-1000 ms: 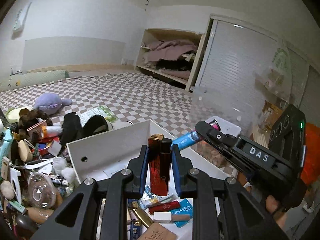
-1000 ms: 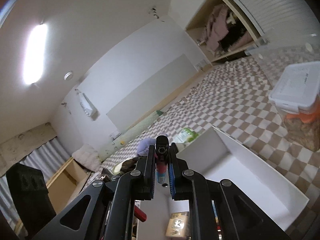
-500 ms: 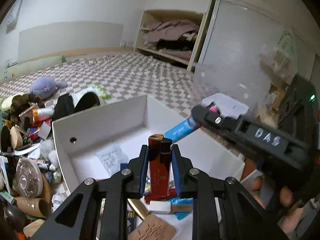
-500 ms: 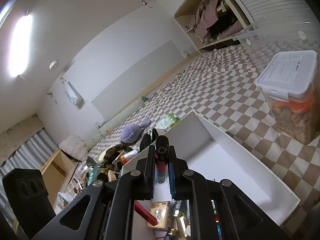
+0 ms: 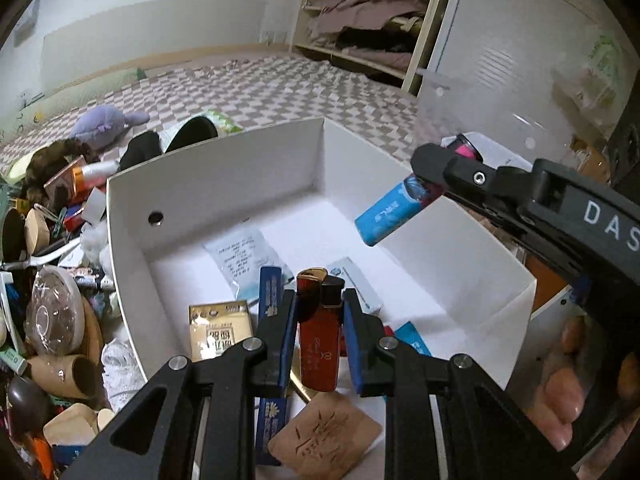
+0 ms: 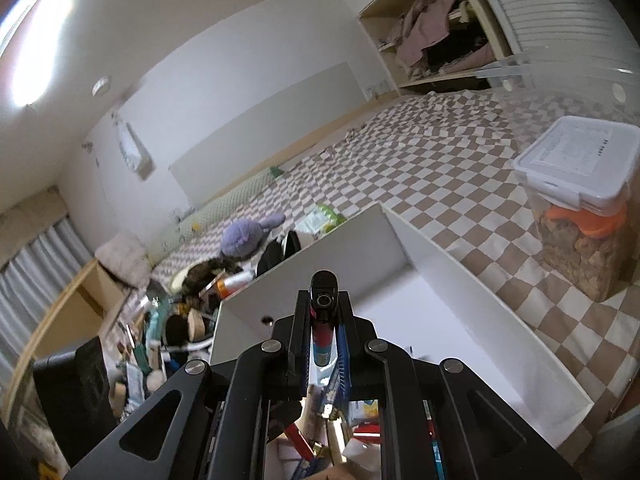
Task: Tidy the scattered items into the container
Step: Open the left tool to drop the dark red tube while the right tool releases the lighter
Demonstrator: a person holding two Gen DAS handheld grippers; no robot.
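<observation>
Gripped upright between the closed blue pads of the left gripper (image 5: 320, 332), 1 red lighter (image 5: 319, 344) is held above the near end of the white container (image 5: 224, 184). Farther right, 1 blue lighter (image 5: 390, 214) is clamped in the tightly closed right gripper (image 5: 430, 172) over the container's interior. Scattered items (image 5: 52, 280) are piled left of it.

Soft, even indoor light from a glaring ceiling lamp (image 6: 38, 44); strong fisheye warping, dark vignetted corners.
</observation>
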